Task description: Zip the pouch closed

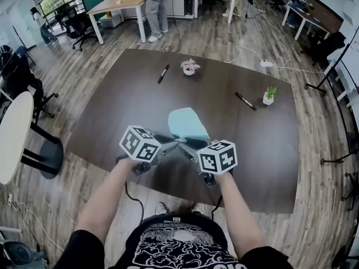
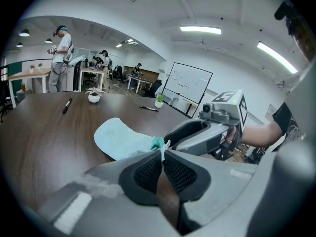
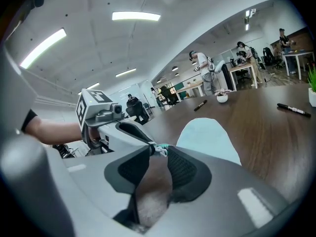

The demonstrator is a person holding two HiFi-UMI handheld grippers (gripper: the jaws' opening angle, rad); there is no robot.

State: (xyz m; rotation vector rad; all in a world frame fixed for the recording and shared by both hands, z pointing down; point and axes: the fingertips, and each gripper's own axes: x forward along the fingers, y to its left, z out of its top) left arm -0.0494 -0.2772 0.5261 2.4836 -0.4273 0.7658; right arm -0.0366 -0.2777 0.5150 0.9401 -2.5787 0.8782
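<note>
A light blue pouch [image 1: 188, 122] lies flat on the dark brown table [image 1: 112, 111], its near end toward me. Both grippers meet at that end. My left gripper [image 1: 174, 142] is shut on the pouch's teal end tab [image 2: 156, 142]. My right gripper [image 1: 189, 143] faces it from the right, its jaws still a little apart. The small white zipper pull [image 3: 160, 150] sits right at their tips, and I see no pad pressing on it. In the left gripper view the pouch [image 2: 121, 137] stretches away to the left. In the right gripper view the pouch [image 3: 207, 137] runs off to the right.
Two black markers [image 1: 163, 73] [image 1: 245, 101], a small green plant in a white pot [image 1: 269, 96] and a pink flower pot [image 1: 189, 67] stand farther back. The table's near edge runs just under my hands. A white round table [image 1: 14, 133] stands at the left.
</note>
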